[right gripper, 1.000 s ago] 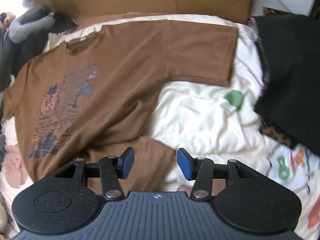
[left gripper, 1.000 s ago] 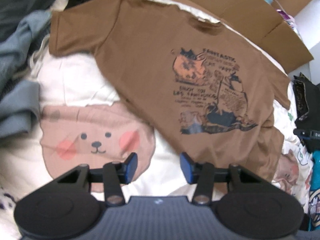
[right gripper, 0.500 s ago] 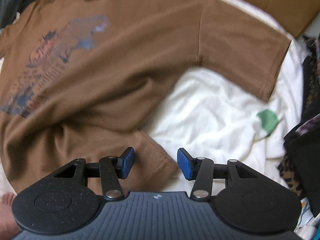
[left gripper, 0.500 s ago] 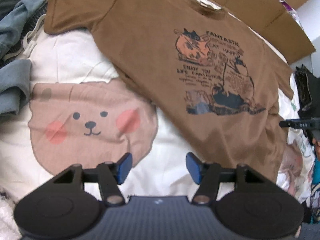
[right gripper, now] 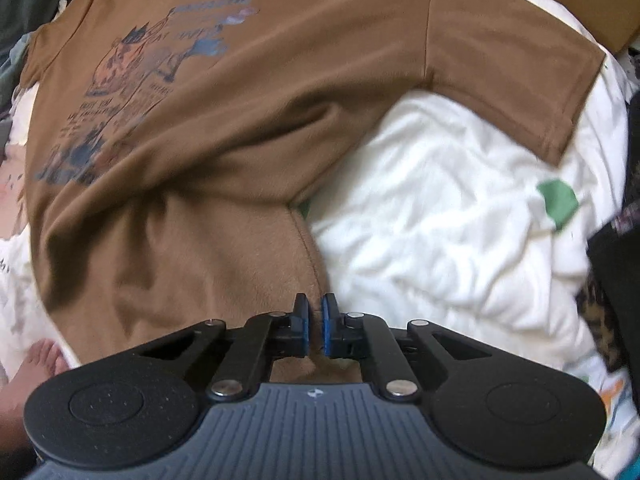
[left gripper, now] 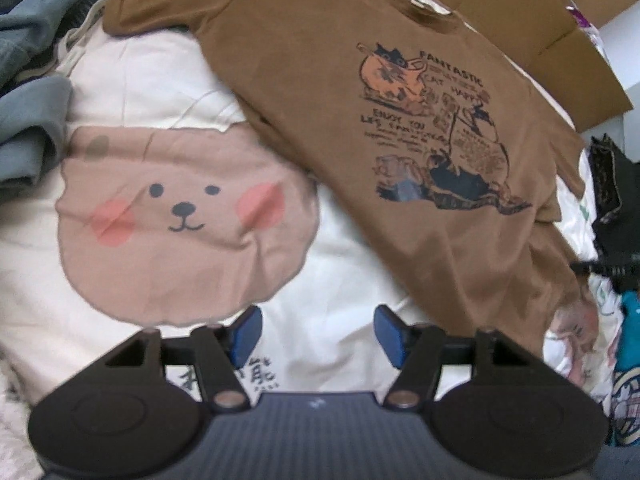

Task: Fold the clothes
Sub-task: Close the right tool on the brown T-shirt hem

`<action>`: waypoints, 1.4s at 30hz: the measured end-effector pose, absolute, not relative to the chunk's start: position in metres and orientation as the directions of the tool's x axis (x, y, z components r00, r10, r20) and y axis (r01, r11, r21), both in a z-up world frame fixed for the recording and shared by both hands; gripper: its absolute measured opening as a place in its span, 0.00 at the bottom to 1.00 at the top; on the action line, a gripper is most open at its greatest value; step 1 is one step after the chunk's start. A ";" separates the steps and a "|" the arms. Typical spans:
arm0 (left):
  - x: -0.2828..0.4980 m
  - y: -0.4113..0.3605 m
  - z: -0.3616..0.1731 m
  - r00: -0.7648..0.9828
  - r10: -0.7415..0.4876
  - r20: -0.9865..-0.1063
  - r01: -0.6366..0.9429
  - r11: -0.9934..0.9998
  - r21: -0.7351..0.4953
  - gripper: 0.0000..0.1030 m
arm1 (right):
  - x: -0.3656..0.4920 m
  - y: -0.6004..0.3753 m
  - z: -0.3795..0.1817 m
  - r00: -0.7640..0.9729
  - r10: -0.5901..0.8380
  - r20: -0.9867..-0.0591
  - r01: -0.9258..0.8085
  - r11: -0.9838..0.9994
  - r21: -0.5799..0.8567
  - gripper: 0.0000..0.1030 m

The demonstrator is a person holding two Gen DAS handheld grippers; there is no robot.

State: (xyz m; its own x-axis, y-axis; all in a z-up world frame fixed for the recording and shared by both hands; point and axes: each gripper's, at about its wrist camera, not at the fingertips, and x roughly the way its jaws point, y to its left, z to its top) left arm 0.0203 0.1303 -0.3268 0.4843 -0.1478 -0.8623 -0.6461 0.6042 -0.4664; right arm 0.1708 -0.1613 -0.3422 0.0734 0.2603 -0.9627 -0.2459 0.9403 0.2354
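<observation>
- Your right gripper [right gripper: 314,326] has its blue pads pressed nearly together, and the brown T-shirt [right gripper: 248,128] has its hem corner lying right at them. It looks like a pinch on that edge, so check that both layers are caught before you lift.
- Your left gripper [left gripper: 316,334] has just been opening and stands spread with nothing between its jaws, over the white bedding [left gripper: 344,264], short of the shirt.
- Bring the left over to the shirt's near hem, which lies beyond its right jaw.
- The shirt lies print up, sleeves out, partly over the bear-face print [left gripper: 180,216].
- Lift both corners evenly; I judge the bunched fold near the right sleeve [right gripper: 516,80] needs smoothing.
</observation>
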 end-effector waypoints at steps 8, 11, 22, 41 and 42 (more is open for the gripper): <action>0.030 0.123 -0.315 0.503 -0.160 -0.849 -0.615 0.623 -0.483 0.66 | 0.127 -0.163 -0.326 0.028 0.251 -0.968 -0.134 0.960 0.245 0.04; 0.027 0.118 -0.316 0.501 -0.165 -0.850 -0.609 0.631 -0.481 0.67 | 0.114 -0.164 -0.315 0.036 0.234 -0.972 -0.062 0.971 0.231 0.04; 0.017 0.107 -0.325 0.503 -0.183 -0.845 -0.622 0.603 -0.500 0.67 | 0.070 -0.167 -0.278 0.036 0.217 -0.976 0.100 0.971 0.219 0.04; 0.034 0.103 -0.335 0.554 -0.201 -0.808 -0.620 0.547 -0.562 0.66 | 0.076 -0.194 -0.195 0.165 0.193 -0.967 0.130 0.968 0.215 0.04; 0.036 0.105 -0.336 0.559 -0.199 -0.805 -0.623 0.540 -0.566 0.66 | 0.080 -0.197 -0.197 0.164 0.187 -0.969 0.134 0.969 0.209 0.04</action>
